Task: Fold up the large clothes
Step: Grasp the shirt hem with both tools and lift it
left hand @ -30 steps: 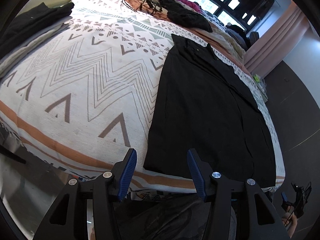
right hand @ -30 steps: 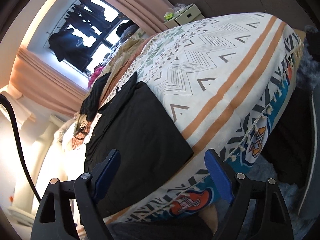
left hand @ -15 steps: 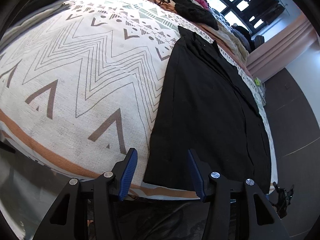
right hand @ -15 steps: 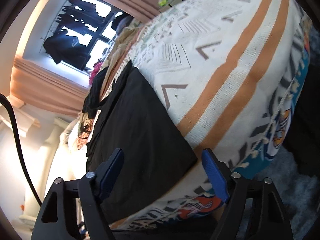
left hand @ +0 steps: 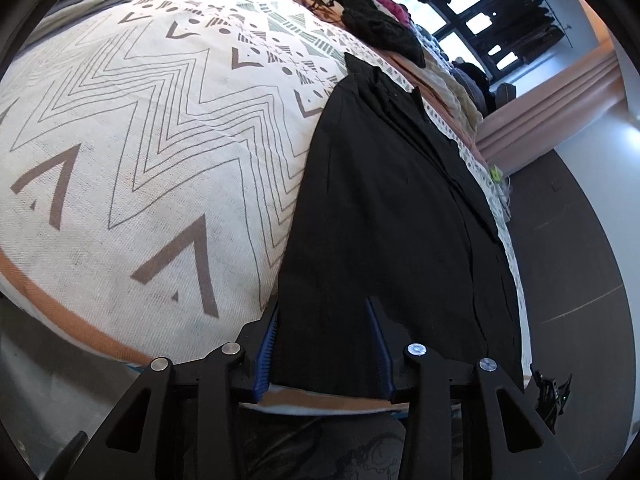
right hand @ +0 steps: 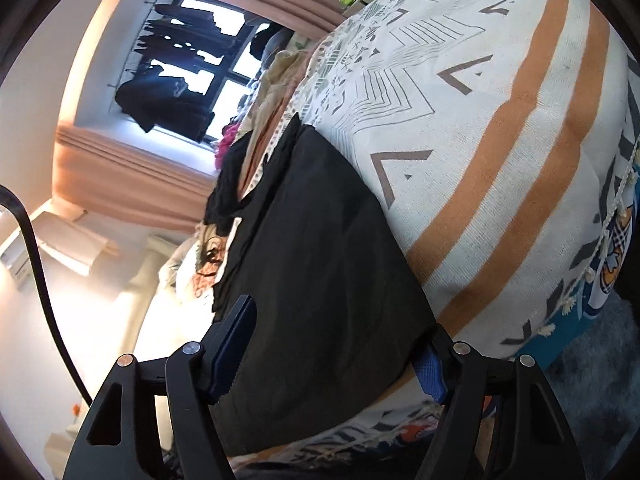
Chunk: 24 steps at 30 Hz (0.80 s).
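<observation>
A large black garment (left hand: 400, 200) lies flat on the patterned blanket (left hand: 140, 140), stretching away toward the window. My left gripper (left hand: 322, 308) straddles its near left corner at the hem. Its jaws are closing with the cloth between the blue pads (left hand: 266, 356), which have not clamped it. In the right wrist view the same garment (right hand: 320, 260) lies on the blanket (right hand: 500, 140). My right gripper (right hand: 342, 320) spans its near right corner, jaws wide and closing, one finger over the cloth, the other at its edge.
A pile of other clothes (left hand: 380, 28) and a tangle of cables lie at the bed's far end, near the window and pink curtains (right hand: 132, 160). Dark floor (left hand: 580, 260) runs along the bed's right side. The blanket's fringed edge (right hand: 616, 208) hangs over the bed's near side.
Both grippers came down and in toward the garment's near hem. Their jaws narrowed, and each corner of the hem now sits between a pair of fingers.
</observation>
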Available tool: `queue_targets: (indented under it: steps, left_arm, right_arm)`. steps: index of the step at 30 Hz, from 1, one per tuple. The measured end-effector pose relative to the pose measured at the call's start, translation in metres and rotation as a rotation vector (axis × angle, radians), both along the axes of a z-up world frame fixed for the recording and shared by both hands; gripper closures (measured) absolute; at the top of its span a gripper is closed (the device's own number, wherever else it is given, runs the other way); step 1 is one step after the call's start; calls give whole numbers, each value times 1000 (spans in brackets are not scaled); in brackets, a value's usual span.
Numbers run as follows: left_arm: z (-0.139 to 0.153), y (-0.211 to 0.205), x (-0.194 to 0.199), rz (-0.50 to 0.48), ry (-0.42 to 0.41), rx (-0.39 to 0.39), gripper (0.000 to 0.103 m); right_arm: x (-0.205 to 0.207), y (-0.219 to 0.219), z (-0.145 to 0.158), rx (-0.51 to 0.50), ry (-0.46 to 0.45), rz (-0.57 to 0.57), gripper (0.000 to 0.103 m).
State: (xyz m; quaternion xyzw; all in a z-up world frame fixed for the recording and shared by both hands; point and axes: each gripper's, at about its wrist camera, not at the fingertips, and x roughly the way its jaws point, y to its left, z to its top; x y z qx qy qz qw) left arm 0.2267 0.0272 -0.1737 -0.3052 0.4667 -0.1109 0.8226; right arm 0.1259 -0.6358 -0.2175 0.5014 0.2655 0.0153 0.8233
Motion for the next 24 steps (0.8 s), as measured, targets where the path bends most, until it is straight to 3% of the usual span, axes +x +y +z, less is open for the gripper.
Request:
queue_targets:
  steps: [3, 4, 5, 6, 7, 11, 24]
  left_arm:
    - [0, -2, 2, 18, 5, 5, 72]
    - [0, -3, 2, 20, 11, 14, 86]
    - [-1, -4, 2, 17, 21, 18, 93]
    - [0, -3, 0, 22, 23, 14, 94]
    - [3, -1, -3, 36, 13, 13, 98]
    - [21, 8, -14, 61, -48, 9, 99]
    - [106, 51, -69, 111, -166, -44, 99]
  right_arm:
    - [6, 0, 0, -3, 14, -27, 42]
    - [9, -2, 0, 3, 18, -35, 51]
    - [13, -3, -1, 9, 28, -39, 67]
    - [18, -2, -3, 15, 57, -40, 76]
    - [21, -1, -5, 16, 75, -42, 93]
    - [18, 3, 7, -6, 64, -75, 98]
    - [-23, 33, 113, -87, -76, -45, 99]
